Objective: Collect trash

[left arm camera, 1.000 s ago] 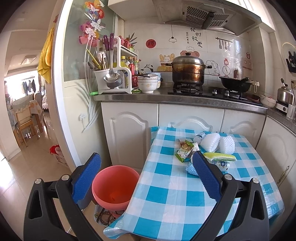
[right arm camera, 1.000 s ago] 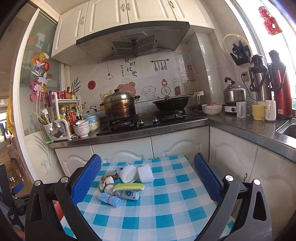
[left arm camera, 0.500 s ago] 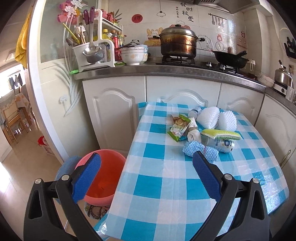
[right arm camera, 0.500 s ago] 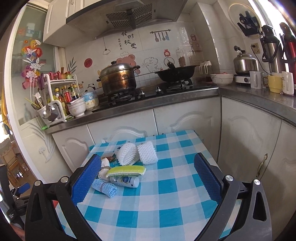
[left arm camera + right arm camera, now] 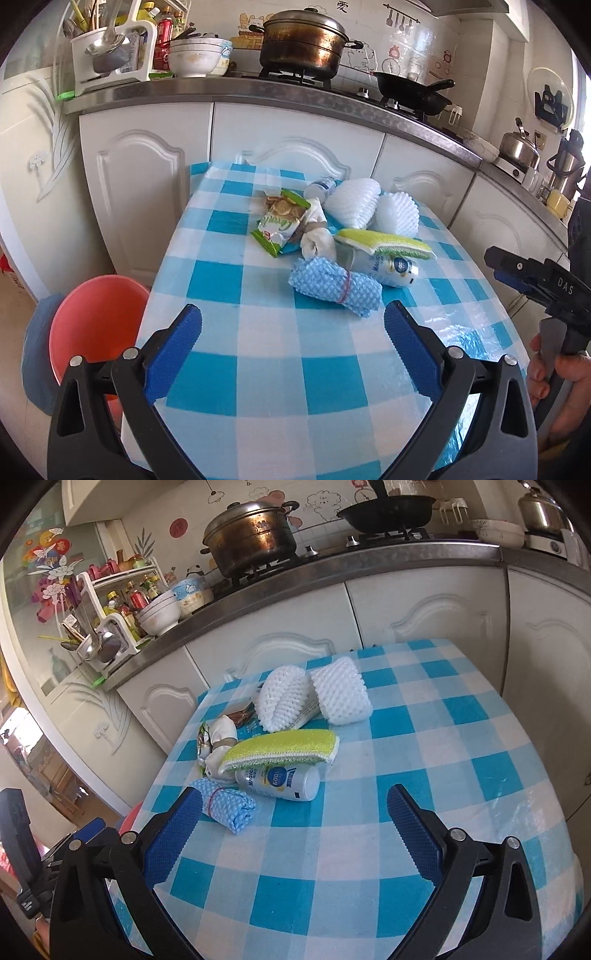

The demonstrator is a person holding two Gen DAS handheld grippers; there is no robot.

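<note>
A pile of trash lies on the blue checked table (image 5: 295,354): a green snack wrapper (image 5: 279,226), a crumpled white tissue (image 5: 317,236), a rolled blue cloth (image 5: 334,286) (image 5: 225,805), a white can (image 5: 388,268) (image 5: 280,780) under a yellow-green sponge (image 5: 384,244) (image 5: 280,746), two white foam nets (image 5: 354,206) (image 5: 340,696) and a small bottle (image 5: 319,185). My left gripper (image 5: 293,334) is open above the table's near part, short of the blue cloth. My right gripper (image 5: 295,819) is open too, its left finger close beside the cloth. A pink bin (image 5: 94,321) stands on the floor left of the table.
White cabinets and a steel counter (image 5: 258,92) run behind the table, carrying a big pot (image 5: 303,38), a black wok (image 5: 410,90), bowls and a utensil rack (image 5: 110,48). In the left wrist view the other gripper and a hand (image 5: 554,373) show at the right edge.
Both grippers have come down and forward toward the table, so the trash pile looks larger and closer. Both stay open with nothing between the fingers.
</note>
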